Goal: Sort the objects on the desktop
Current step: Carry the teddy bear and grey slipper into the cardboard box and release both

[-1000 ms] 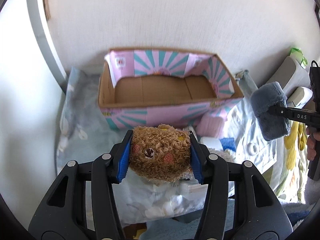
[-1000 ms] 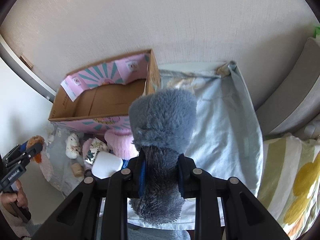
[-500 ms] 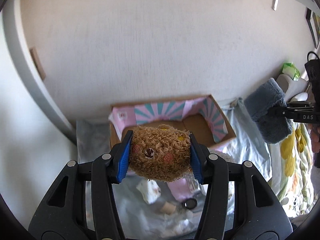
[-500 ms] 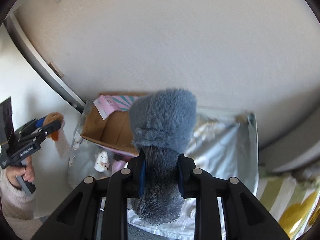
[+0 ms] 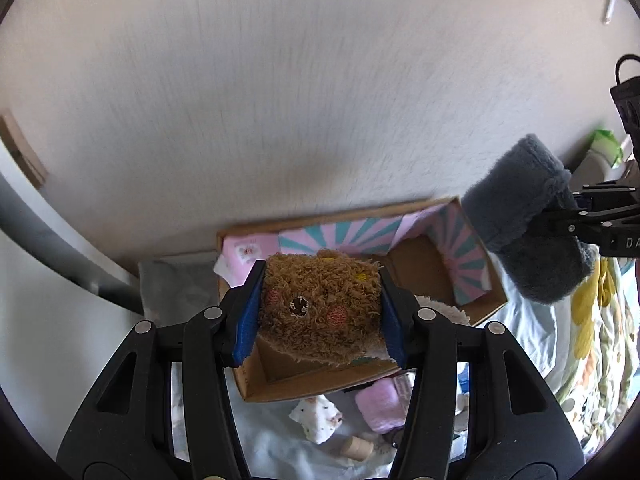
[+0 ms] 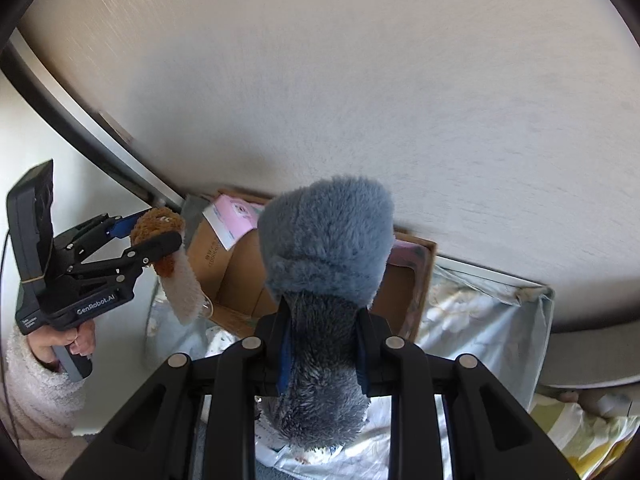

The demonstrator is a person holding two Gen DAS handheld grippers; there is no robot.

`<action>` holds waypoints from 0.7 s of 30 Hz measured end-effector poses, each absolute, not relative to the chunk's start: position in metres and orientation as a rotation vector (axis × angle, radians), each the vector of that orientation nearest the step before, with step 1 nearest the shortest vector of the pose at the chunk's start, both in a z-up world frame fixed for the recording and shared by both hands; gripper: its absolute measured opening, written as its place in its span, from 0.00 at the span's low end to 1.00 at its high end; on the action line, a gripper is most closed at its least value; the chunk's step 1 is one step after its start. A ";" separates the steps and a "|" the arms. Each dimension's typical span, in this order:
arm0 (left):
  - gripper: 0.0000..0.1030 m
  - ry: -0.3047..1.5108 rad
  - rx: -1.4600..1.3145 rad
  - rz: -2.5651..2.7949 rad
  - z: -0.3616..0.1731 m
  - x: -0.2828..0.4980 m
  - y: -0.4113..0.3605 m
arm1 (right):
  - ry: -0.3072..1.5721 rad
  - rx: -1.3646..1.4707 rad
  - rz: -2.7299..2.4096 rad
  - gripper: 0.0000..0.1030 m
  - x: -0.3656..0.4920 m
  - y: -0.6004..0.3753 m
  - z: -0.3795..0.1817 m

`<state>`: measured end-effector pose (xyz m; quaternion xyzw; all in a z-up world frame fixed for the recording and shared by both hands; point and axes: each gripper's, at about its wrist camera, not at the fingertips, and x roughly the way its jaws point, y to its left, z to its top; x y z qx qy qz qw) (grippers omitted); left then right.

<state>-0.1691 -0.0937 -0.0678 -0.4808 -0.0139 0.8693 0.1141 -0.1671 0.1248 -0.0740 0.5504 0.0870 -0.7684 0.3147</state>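
Left tongs (image 5: 320, 312) clenched on brown plush (image 5: 320, 308), white end hanging down; right tongs (image 6: 322, 354) gripping grey plush (image 6: 324, 256), long axis forward.

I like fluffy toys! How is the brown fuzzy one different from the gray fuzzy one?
The brown plush is curly, with pink cheeks and a white part hanging below; the gray plush is smooth, plain fur. The left hand-held gripper holds brown, the right hand-held gripper gray. Both are held above the cardboard box.
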 end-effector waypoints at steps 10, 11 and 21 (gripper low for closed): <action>0.46 0.023 -1.576 2.478 -0.124 -0.189 -0.098 | 0.304 1.585 -1.973 0.23 -0.181 0.084 -0.156; 0.46 0.024 -1.579 2.475 -0.126 -0.189 -0.098 | 0.315 1.585 -1.968 0.23 -0.181 0.082 -0.159; 0.46 0.067 -1.581 2.473 -0.130 -0.192 -0.086 | 0.377 1.558 -1.943 0.23 -0.180 0.072 -0.155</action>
